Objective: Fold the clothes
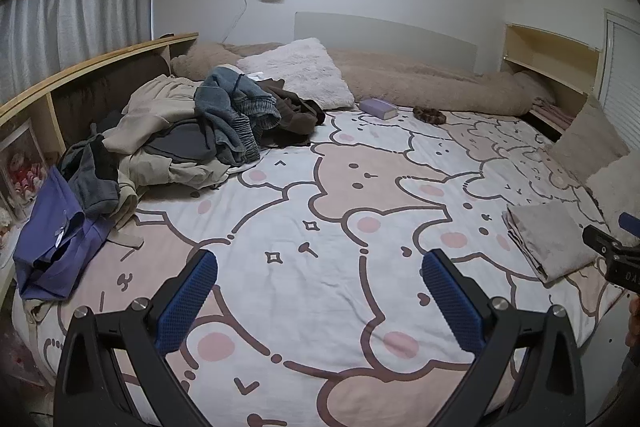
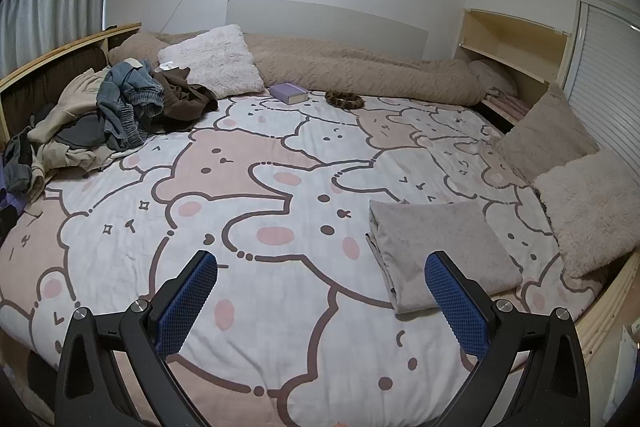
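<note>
A heap of unfolded clothes (image 1: 192, 131) lies at the far left of the bed, with a blue-grey knit on top, beige and brown garments, and a purple shirt (image 1: 56, 251) at its near end. The heap also shows in the right wrist view (image 2: 108, 119). A folded grey-beige cloth (image 2: 436, 251) lies flat at the right of the bed; it also shows in the left wrist view (image 1: 548, 239). My left gripper (image 1: 320, 291) is open and empty above the bedsheet. My right gripper (image 2: 320, 291) is open and empty, its right finger just before the folded cloth.
The bed has a bear-print sheet (image 2: 256, 211). A purple book (image 2: 289, 93) and a brown scrunchie (image 2: 344, 99) lie near the rolled beige blanket (image 2: 360, 71). A white fluffy pillow (image 2: 212, 61) is at the back, two cushions (image 2: 580, 203) at the right. Wooden shelves flank the bed.
</note>
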Available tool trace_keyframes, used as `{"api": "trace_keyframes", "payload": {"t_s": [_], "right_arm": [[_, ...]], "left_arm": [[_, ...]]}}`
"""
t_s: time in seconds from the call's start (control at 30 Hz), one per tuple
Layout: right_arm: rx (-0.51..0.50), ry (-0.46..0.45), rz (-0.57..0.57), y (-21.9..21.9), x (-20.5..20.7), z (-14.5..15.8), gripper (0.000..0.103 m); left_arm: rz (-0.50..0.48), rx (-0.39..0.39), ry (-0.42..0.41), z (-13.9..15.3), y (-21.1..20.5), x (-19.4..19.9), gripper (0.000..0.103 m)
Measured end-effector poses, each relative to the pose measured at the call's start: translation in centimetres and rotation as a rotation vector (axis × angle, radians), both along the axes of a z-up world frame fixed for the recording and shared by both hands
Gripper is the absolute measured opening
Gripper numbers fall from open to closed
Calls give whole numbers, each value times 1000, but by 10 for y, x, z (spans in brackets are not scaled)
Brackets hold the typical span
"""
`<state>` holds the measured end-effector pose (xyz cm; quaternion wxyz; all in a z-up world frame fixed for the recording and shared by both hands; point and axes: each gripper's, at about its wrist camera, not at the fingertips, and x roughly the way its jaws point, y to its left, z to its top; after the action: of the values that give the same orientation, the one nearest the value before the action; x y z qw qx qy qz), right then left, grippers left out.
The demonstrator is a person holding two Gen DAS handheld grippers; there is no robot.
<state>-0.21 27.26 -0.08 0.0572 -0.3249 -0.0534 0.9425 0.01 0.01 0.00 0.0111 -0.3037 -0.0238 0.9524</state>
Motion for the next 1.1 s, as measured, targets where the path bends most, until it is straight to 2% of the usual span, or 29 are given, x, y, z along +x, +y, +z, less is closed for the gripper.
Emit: {"api": "trace_keyframes", "payload": {"t_s": [1.1], "right_arm": [[11,-16,5,-3,-1,-6,103]], "left_arm": [[3,-11,5,0,0,1,103]]}}
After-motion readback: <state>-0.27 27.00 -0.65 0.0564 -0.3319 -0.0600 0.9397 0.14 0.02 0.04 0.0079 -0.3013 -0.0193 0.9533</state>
